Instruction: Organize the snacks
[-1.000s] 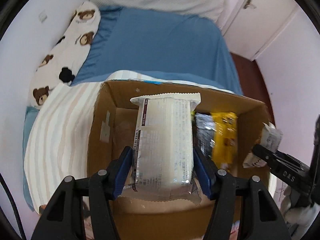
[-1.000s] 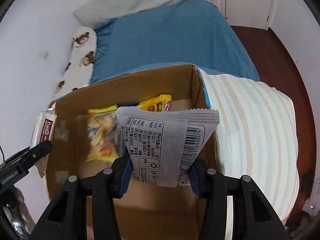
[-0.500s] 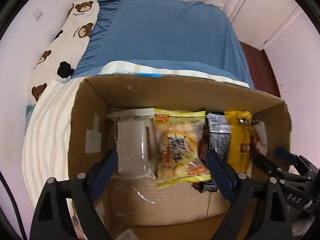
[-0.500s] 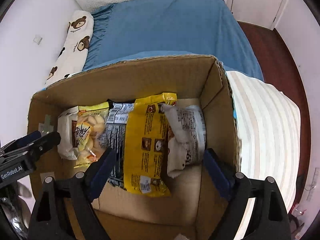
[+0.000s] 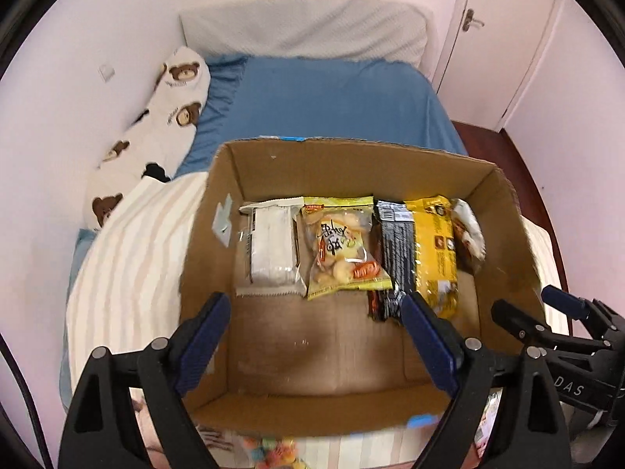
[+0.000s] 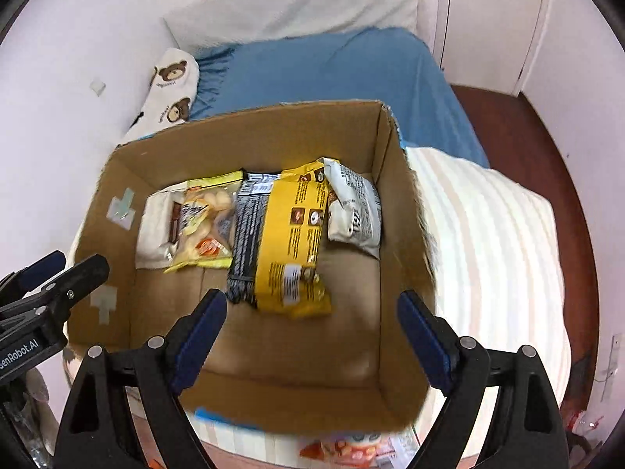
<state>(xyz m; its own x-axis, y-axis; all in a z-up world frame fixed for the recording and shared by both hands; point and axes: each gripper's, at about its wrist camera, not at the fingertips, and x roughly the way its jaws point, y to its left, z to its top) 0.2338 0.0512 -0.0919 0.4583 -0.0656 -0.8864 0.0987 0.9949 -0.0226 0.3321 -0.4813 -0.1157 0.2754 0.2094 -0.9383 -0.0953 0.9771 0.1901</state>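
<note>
Box (image 5: 508,211) on bed: five snack packs in a row along the far wall. White pack (image 5: 271,250) and grey pack (image 6: 353,211), pinched a second ago, now lie at the row's ends. Left gripper (image 5: 316,336) and right gripper (image 6: 312,336): jaws spread, empty, free for further snacks.

left gripper (image 5: 316,336): jaws wide, empty | right gripper (image 6: 312,332): jaws wide, seemingly empty

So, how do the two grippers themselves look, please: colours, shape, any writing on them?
The left gripper and the right gripper look alike: black plastic frames with silver rivets and two long fingers that end in dark blue ribbed pads. Seen from the side, one body carries white lettering "DAS", the other "GenRobot.AI". A thin black cable runs along the left edge of the left view. No hands or sleeves show.
</note>
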